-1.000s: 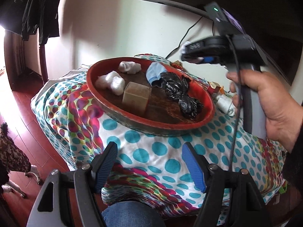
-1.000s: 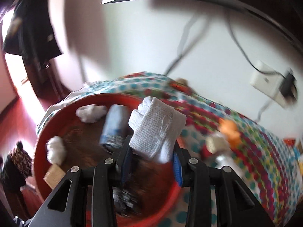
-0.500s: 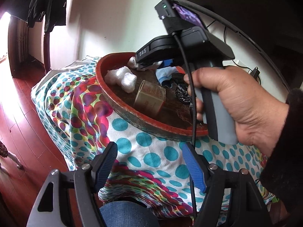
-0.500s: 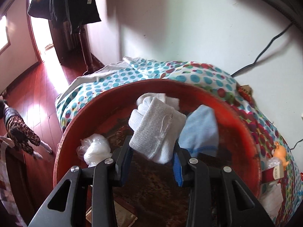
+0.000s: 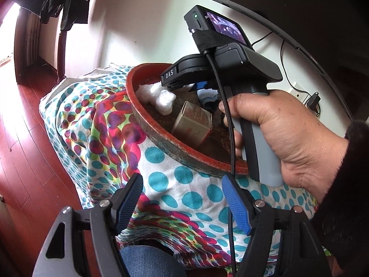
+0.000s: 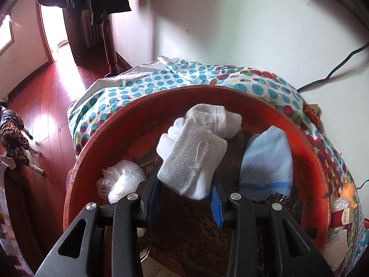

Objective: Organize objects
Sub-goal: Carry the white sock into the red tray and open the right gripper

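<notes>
My right gripper (image 6: 185, 190) is shut on a folded white sock (image 6: 190, 159) and holds it over the round red tray (image 6: 311, 157). Just beyond it in the tray lies a second white sock (image 6: 212, 115). A light blue sock (image 6: 267, 161) lies to the right and a clear plastic bag (image 6: 121, 180) to the left. My left gripper (image 5: 182, 202) is open and empty, low in front of the tray (image 5: 156, 136), over the dotted cloth. The right gripper body (image 5: 221, 69) and hand show in the left wrist view above the tray.
A tan carton (image 5: 193, 123) and plastic bags (image 5: 159, 95) lie in the tray. A black bag (image 6: 286, 204) lies by the blue sock. Small items and an orange toy (image 6: 347, 190) sit on the dotted cloth (image 5: 110, 124) at right. Wall and cables stand behind; a dog (image 6: 12, 136) walks on the floor at left.
My right gripper has carried the white sock leftward and forward over the tray, down toward the other white sock. The left gripper has stayed open and shifted slightly.
</notes>
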Tool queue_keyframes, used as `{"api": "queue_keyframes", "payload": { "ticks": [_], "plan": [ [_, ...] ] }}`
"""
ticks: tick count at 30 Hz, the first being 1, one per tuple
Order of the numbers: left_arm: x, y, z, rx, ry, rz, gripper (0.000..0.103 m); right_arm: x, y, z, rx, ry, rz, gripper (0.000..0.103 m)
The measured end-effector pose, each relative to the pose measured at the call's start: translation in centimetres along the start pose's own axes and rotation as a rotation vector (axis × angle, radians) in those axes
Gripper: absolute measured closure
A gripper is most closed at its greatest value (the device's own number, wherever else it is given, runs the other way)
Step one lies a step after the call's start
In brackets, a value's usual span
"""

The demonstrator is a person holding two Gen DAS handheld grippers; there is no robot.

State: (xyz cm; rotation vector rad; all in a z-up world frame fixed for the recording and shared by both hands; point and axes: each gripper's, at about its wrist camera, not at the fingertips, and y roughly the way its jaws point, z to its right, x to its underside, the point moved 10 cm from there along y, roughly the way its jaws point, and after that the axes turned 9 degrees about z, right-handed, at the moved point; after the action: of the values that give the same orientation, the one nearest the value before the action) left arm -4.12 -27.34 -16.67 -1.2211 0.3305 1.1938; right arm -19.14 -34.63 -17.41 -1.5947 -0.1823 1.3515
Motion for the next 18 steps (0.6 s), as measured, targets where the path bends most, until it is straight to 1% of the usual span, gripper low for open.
{"api": "queue_keyframes", "payload": {
  "ticks": [11, 18],
  "plan": [
    [-0.2, -0.1, -0.2, -0.005, -0.006, 0.004, 0.030, 0.0, 0.5, -1.0, 0.002, -0.018, -0.021, 0.068],
    [-0.3, -0.1, -0.2, -0.007, -0.006, 0.008, 0.030, 0.2, 1.1, -0.3, 0.011, 0.000, -0.042, 0.067]
  ]
}}
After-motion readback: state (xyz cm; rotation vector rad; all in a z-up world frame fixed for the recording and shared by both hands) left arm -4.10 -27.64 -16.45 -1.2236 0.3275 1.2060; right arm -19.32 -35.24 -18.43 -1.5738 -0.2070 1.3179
